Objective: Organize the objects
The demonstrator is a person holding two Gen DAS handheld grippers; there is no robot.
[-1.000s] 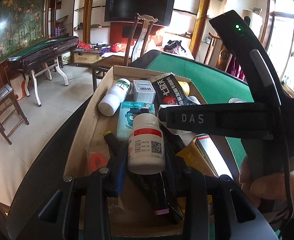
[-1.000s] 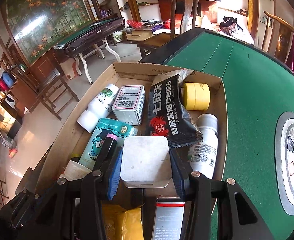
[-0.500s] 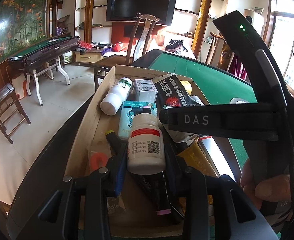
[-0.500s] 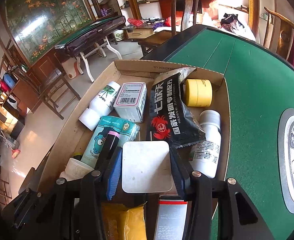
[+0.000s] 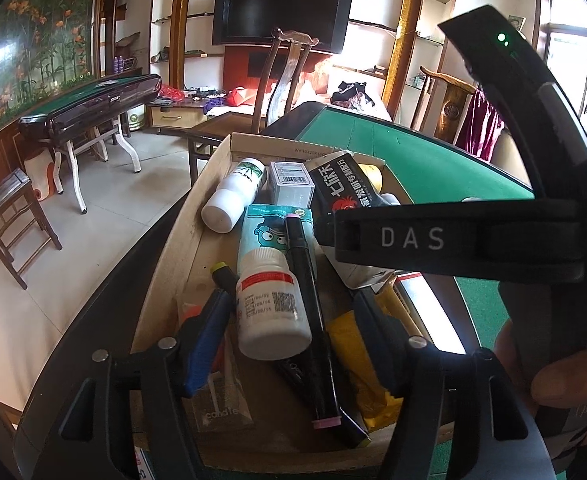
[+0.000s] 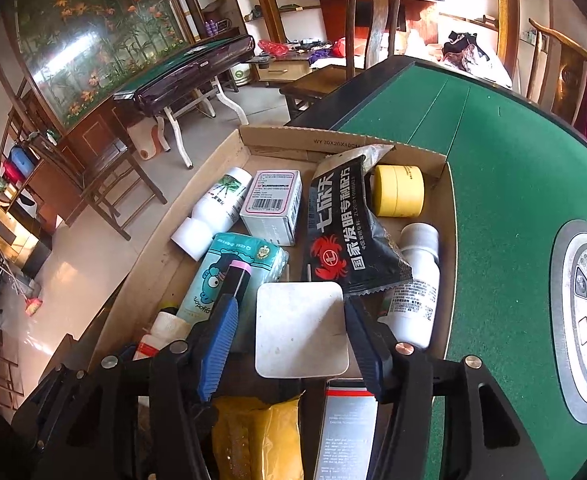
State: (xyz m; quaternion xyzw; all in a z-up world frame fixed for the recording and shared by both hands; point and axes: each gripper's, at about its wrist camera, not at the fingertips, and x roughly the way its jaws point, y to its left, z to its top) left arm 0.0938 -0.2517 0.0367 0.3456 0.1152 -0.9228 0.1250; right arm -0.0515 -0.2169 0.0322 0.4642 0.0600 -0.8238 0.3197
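Both tools have opened since the earlier frames: the left tool (image 5: 289,328), which was clenched on the white pill bottle (image 5: 271,306), now stands with its jaws spread wide, and the bottle lies free between them, apart from both fingers, resting on the black markers (image 5: 307,300) in the cardboard box (image 6: 345,142). The right tool (image 6: 291,338) was grasping the white square case (image 6: 300,330) and now is also released; the case lies between its blue-padded fingers (image 6: 219,344) with a gap on each side, a little nearer to the right one. The box sits on the left edge of the green counter (image 6: 505,184). In the box, at the far end, lie a white bottle with a green leaf print (image 6: 217,208), a small grey carton with a barcode (image 6: 273,204), a black snack bag with a red crab (image 6: 349,232) and a yellow tape roll (image 6: 399,190). A second white bottle (image 6: 415,284) lies along the right wall, partly under the bag. A teal tissue pack (image 6: 229,268) lies under the pink-tipped marker (image 6: 237,276). Near the tools I see a yellow packet (image 6: 261,436). In the left view, the right tool crosses the picture above the box, with the hand (image 5: 557,376) on its handle.
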